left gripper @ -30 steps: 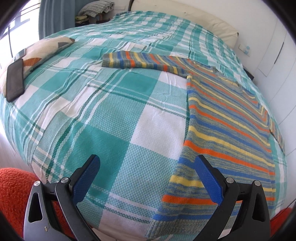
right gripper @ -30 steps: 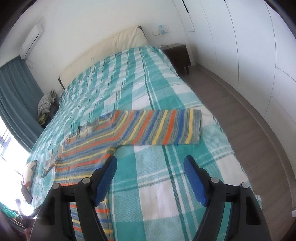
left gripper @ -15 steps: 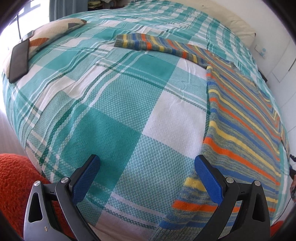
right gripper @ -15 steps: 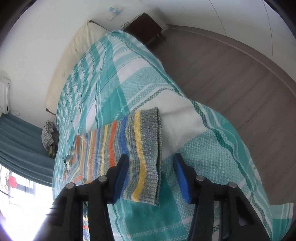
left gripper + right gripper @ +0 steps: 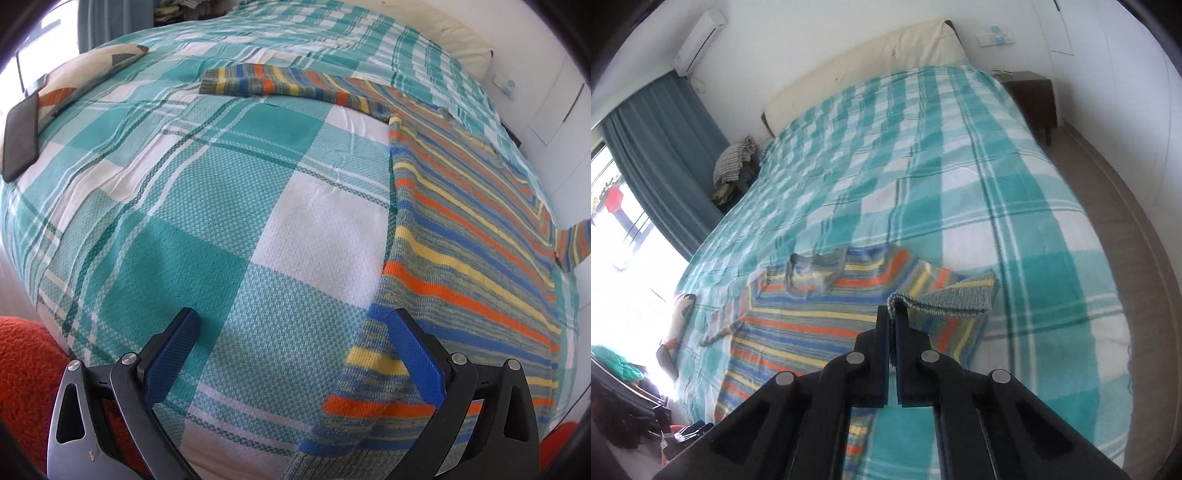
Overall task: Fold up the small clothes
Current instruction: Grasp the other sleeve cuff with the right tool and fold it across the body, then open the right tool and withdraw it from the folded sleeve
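Left hand-held gripper (image 5: 291, 349) hangs low over the near edge of the bed (image 5: 221, 206), its blue pads spread wide with nothing between them; the right-hand pad sits just over the lower side edge of the striped sweater (image 5: 461, 236). That sweater lies flat on the checked bedspread toward the right of this view, its left sleeve (image 5: 280, 85) stretched out straight across the far part of the cover. A pillow (image 5: 85, 74) and a dark phone-like slab (image 5: 20, 136) rest well apart at the left edge.

Right hand-held gripper (image 5: 892, 314) is pressed together on the cuff of the right sleeve (image 5: 949, 295), which is lifted off the bedspread and doubled back toward the sweater's body.

Judging by this, the first sleeve fold is in hand. The next move likely calls for carrying the cuff across the chest, laying it flat and letting go, while the left one closes on the hem or goes for the other sleeve.
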{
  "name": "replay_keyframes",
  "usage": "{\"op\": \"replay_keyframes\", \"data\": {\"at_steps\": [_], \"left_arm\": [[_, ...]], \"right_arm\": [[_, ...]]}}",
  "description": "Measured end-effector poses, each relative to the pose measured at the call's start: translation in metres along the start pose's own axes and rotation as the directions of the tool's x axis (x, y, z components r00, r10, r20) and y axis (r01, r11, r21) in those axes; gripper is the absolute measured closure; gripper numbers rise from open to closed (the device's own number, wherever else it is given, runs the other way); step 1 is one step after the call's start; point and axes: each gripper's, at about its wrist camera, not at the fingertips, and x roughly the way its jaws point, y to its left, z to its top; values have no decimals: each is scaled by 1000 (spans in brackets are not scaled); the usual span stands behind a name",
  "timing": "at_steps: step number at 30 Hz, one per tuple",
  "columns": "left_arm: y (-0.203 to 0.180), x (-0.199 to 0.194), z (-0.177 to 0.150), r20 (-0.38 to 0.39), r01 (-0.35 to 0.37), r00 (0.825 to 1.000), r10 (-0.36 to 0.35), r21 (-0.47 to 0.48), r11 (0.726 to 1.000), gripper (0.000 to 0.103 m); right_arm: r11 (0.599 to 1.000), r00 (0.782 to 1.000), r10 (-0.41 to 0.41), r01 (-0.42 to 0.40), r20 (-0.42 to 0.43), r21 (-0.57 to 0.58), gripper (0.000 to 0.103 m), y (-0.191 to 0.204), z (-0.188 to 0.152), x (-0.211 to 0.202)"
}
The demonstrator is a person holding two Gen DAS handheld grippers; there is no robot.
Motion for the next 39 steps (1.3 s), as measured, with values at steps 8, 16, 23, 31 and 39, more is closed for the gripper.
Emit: {"op": "replay_keyframes", "data": {"at_steps": [8,16,23,31,39], "left_arm": [[15,-5,1,-10,41,999,-42,-62,997,1],[11,0,4,-21,41,999,-42,-60,997,1],[8,1,3,-18,22,1000,-23,-44,999,1],[6,7,0,-58,-4,998,4,-11,1000,1],[6,8,-4,-65,-17,998,17,5,1000,1]], "right_arm": [[948,942,317,-311,-114,65,35,87,0,117],[943,948,227,-156,-223,294,35,-4,-35,137],[968,977,66,-14,-201,251,66,-27,-60,115],[998,926,-58,47,-372,-37,47,11,-129,89],[977,964,-209,201,-163,-66,36,12,-198,-13]]}}
